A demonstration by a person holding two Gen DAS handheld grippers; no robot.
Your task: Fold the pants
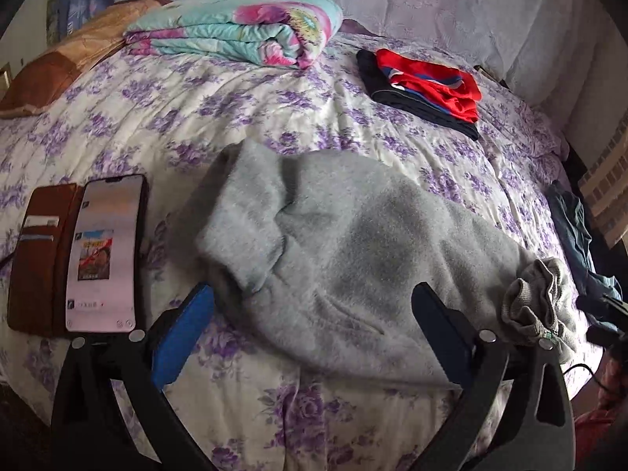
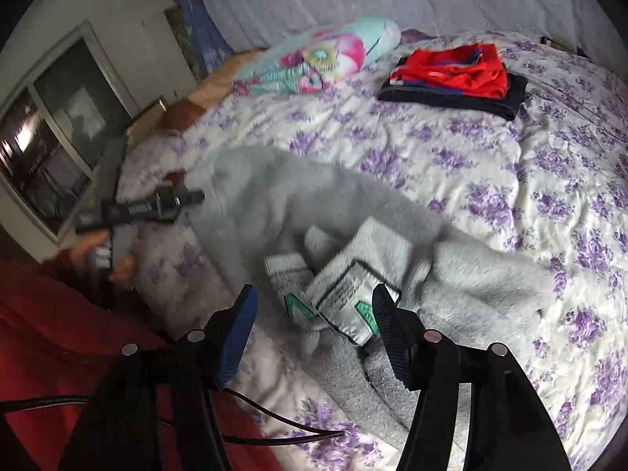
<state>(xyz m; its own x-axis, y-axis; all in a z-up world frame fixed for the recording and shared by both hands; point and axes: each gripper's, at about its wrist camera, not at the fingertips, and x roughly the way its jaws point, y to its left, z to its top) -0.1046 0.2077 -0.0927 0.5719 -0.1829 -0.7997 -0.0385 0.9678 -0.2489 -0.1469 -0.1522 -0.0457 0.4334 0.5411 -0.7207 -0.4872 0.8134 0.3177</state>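
Grey fleece pants (image 1: 345, 251) lie crumpled across the flowered bed cover, ribbed cuffs (image 1: 537, 306) bunched at the right. My left gripper (image 1: 314, 294) is open, jaws wide on either side of the pants' near edge, holding nothing. In the right wrist view the pants (image 2: 314, 204) show their white care labels (image 2: 345, 294) turned up. My right gripper (image 2: 314, 302) is open just above those labels, empty. The left gripper (image 2: 157, 208) shows at the left there, blurred.
A phone (image 1: 106, 255) in a brown wallet case lies at the left. A folded floral blanket (image 1: 239, 27) and a folded red and black clothes stack (image 1: 428, 82) sit at the back. Dark clothing (image 1: 577, 243) hangs off the right edge. A cable (image 2: 274, 428) runs below.
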